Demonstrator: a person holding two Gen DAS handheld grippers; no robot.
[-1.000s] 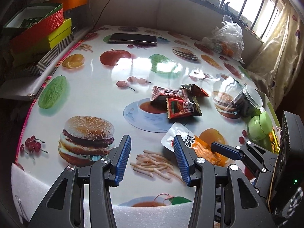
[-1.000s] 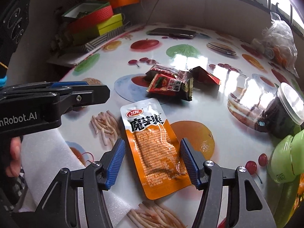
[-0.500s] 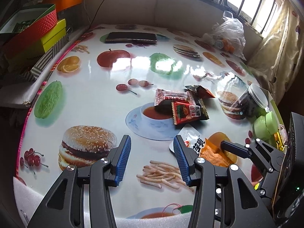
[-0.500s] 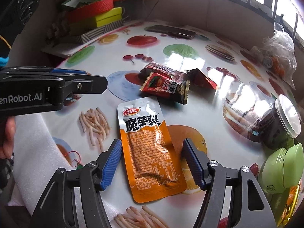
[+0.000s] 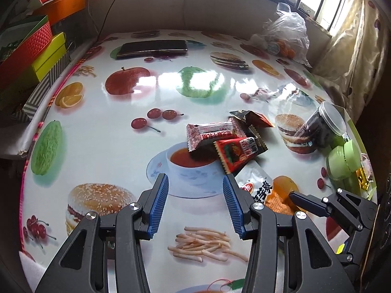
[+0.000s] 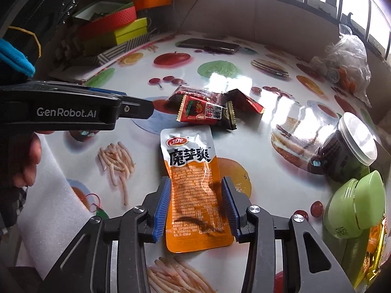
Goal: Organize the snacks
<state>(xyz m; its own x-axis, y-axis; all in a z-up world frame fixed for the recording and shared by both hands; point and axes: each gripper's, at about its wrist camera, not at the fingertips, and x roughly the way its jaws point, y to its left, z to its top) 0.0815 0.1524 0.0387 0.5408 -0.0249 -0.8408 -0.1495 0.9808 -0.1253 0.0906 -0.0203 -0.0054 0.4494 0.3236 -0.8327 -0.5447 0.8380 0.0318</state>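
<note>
An orange and white snack packet (image 6: 193, 183) lies flat on the fruit-print table (image 6: 244, 146). My right gripper (image 6: 195, 207) straddles its lower half; its jaws are closing and the blue pads (image 6: 162, 207) press the packet's long edges, creasing the foil. Past it lies a small pile of red and dark snack packets (image 6: 205, 111). In the left wrist view the same pile (image 5: 220, 139) sits just beyond my left gripper (image 5: 195, 197), which hovers open over the printed teacup with nothing between its fingers. The orange packet (image 5: 259, 188) shows to the right, partly hidden by the finger.
A lidded dark jar (image 6: 347, 146) and a green container (image 6: 354, 205) stand at the right. A plastic bag (image 6: 347, 61) sits back right, a phone (image 6: 207, 45) at the back, stacked boxes (image 6: 114, 26) beyond the left edge. White foam (image 6: 48, 195) covers the near edge.
The right jaws have swung in from wide apart onto the orange packet's edges. My left gripper has slid forward toward the pile of red packets, still equally open.
</note>
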